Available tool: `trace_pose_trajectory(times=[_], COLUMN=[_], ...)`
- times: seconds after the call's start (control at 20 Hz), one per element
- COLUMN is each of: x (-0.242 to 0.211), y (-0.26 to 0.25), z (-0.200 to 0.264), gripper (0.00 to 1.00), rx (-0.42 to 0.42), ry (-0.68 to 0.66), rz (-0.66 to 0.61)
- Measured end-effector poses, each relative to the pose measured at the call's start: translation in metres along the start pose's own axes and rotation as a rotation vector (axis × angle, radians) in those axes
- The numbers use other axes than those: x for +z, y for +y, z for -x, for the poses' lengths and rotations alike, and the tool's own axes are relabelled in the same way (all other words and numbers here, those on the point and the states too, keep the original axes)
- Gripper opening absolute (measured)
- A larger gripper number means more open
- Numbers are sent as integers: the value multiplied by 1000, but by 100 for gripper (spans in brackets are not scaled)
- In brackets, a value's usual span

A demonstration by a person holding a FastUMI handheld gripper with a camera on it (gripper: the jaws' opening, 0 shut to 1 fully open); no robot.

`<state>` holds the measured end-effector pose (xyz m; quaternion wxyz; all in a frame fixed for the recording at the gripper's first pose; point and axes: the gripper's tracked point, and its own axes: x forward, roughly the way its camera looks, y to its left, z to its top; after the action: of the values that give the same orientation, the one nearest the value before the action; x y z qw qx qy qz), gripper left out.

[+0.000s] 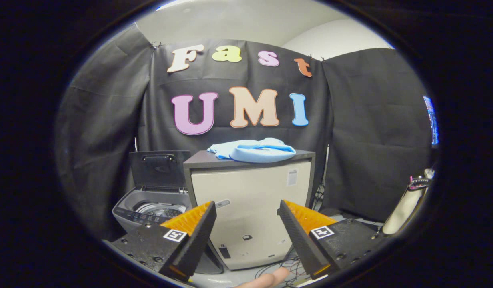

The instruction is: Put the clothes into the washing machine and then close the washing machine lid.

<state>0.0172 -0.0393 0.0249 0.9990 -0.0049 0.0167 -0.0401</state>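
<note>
Gripper [246, 224]: nearest the camera, its two fingers stood wide apart with nothing between them, and a person's fingertip [276, 276] showed just below.
Cabinet [250, 212]: a pale box with a dark top stood beyond the fingers, far against the booth wall.
Washing machine [154, 208]: sat on the floor, touching the cabinet's left side.
Lid [160, 168]: was raised upright, leaving the drum open.
Clothes [256, 150]: a light blue bundle lay on the cabinet's top, well apart from the gripper.
</note>
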Motion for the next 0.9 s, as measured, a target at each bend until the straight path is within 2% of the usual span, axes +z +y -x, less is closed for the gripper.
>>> trace_pose_trajectory(times=[0.15, 0.25, 0.65, 0.75, 0.9], x=[15, 33, 99, 114, 116], y=[-7, -18, -28, -27, -36], z=[-16, -35, -121, -151, -209], gripper=[96, 96, 96, 96, 96], rx=[-2, -34, -2, 18, 11], ry=[13, 3, -44, -46, 45], rz=[5, 12, -1, -3, -15])
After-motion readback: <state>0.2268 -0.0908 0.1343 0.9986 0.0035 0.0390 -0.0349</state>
